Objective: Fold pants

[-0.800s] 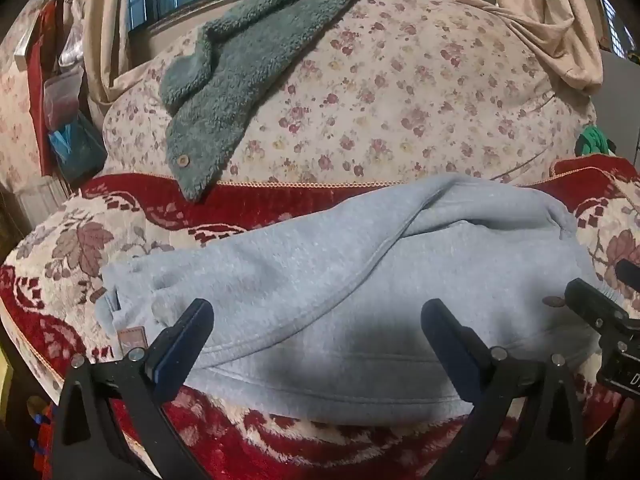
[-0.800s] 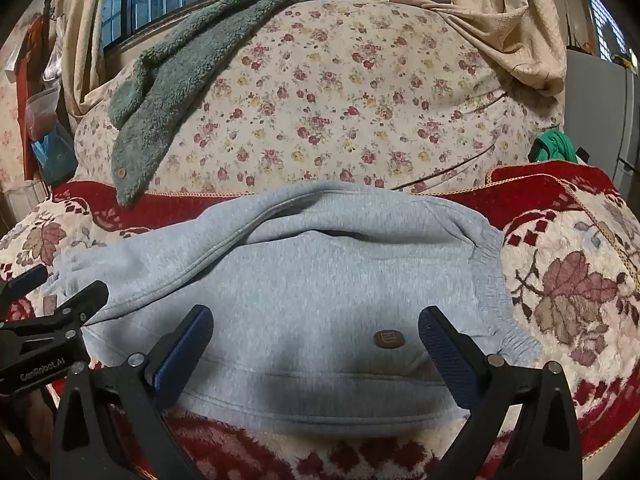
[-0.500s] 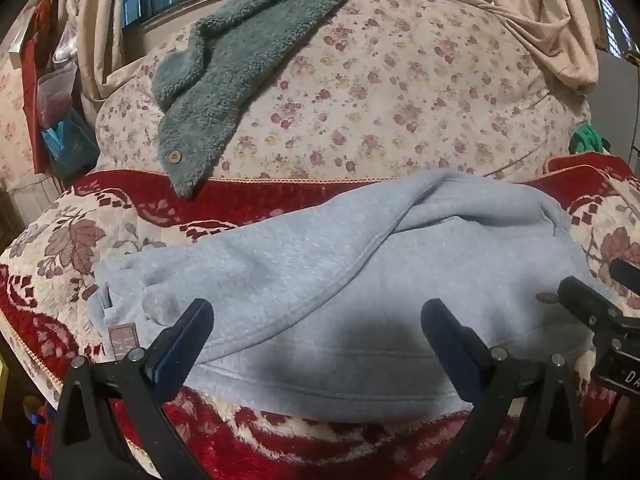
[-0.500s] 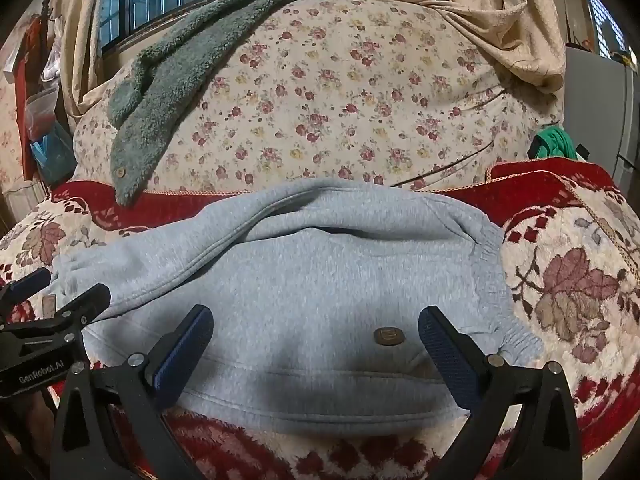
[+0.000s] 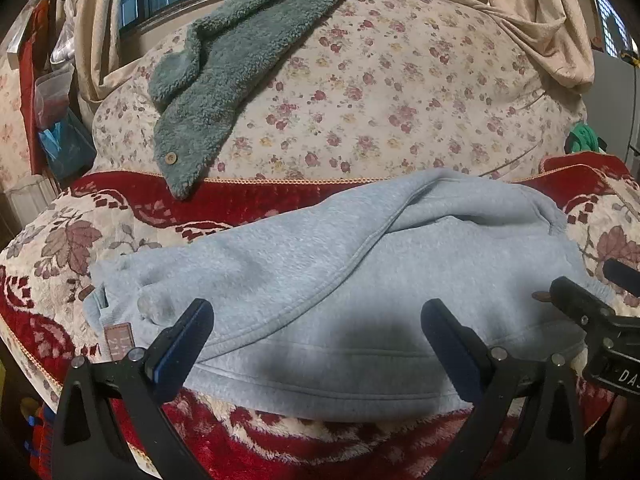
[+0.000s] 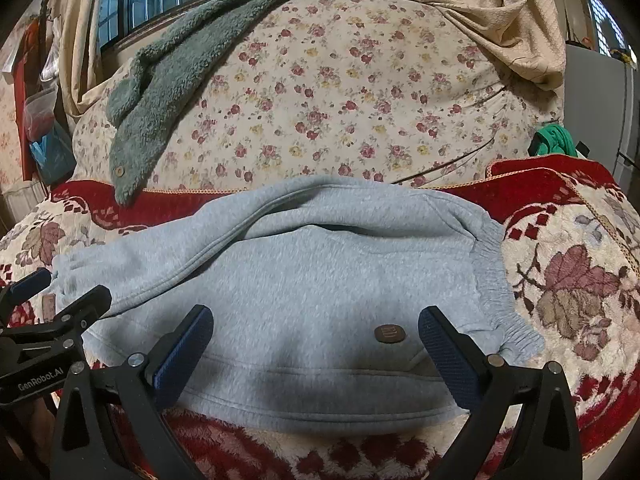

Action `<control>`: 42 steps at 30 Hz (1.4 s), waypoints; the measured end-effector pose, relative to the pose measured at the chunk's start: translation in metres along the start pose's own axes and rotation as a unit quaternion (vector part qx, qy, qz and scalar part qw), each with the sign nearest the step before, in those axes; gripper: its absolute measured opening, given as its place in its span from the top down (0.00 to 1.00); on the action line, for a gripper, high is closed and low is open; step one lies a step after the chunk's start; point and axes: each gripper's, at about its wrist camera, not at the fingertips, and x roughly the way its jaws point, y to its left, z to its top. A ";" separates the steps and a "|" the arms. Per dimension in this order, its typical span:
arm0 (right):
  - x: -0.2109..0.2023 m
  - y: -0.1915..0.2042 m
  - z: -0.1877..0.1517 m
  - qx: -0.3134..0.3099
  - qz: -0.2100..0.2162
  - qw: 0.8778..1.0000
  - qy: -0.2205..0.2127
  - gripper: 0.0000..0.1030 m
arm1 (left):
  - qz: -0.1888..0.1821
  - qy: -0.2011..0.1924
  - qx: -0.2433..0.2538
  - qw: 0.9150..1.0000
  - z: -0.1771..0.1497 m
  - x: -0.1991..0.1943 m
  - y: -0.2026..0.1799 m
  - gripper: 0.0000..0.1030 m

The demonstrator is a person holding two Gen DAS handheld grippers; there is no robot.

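Light grey sweatpants lie folded lengthwise across the red patterned sofa seat, cuffs at the left and elastic waistband at the right. They also show in the right wrist view, with a small brown patch near the front. My left gripper is open and empty, just above the pants' front edge toward the cuff side. My right gripper is open and empty above the waist side. Each gripper shows at the edge of the other's view.
A green fleece garment hangs over the floral sofa back. A beige cloth drapes at the back right. A green item sits by the right armrest. Bags hang at the left.
Both grippers have drifted slightly; the view of the pants shifts a little. The pants have not moved and both grippers stay open.
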 end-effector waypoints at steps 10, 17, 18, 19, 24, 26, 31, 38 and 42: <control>0.001 0.002 0.000 0.002 -0.002 1.000 -0.001 0.00 | -0.001 0.001 -0.003 1.000 0.000 0.001 0.003 0.00; 0.001 0.001 0.001 0.004 -0.001 1.000 0.000 0.00 | -0.003 0.005 -0.003 1.000 -0.003 0.002 0.007 0.00; 0.000 0.002 0.001 0.003 -0.001 1.000 0.000 0.00 | -0.002 0.005 -0.003 1.000 -0.004 0.001 0.007 0.00; 0.000 0.002 0.001 0.003 -0.002 1.000 0.000 0.00 | -0.002 0.004 -0.002 1.000 -0.004 0.001 0.007 0.00; 0.001 0.002 0.001 0.003 -0.001 1.000 -0.001 0.00 | -0.003 0.006 -0.005 1.000 -0.003 0.002 0.007 0.00; 0.003 0.003 0.001 0.003 -0.001 1.000 -0.001 0.00 | -0.003 0.008 -0.006 1.000 -0.003 0.003 0.008 0.00; 0.004 0.003 0.000 0.004 0.001 1.000 0.002 0.00 | -0.002 0.012 -0.008 1.000 -0.003 0.006 0.010 0.00; 0.006 0.005 0.002 0.004 0.002 1.000 0.004 0.00 | -0.003 0.016 -0.008 1.000 -0.004 0.009 0.013 0.00; 0.006 0.005 0.002 0.004 0.002 1.000 0.004 0.00 | 0.005 0.021 0.012 1.000 -0.005 0.012 0.013 0.00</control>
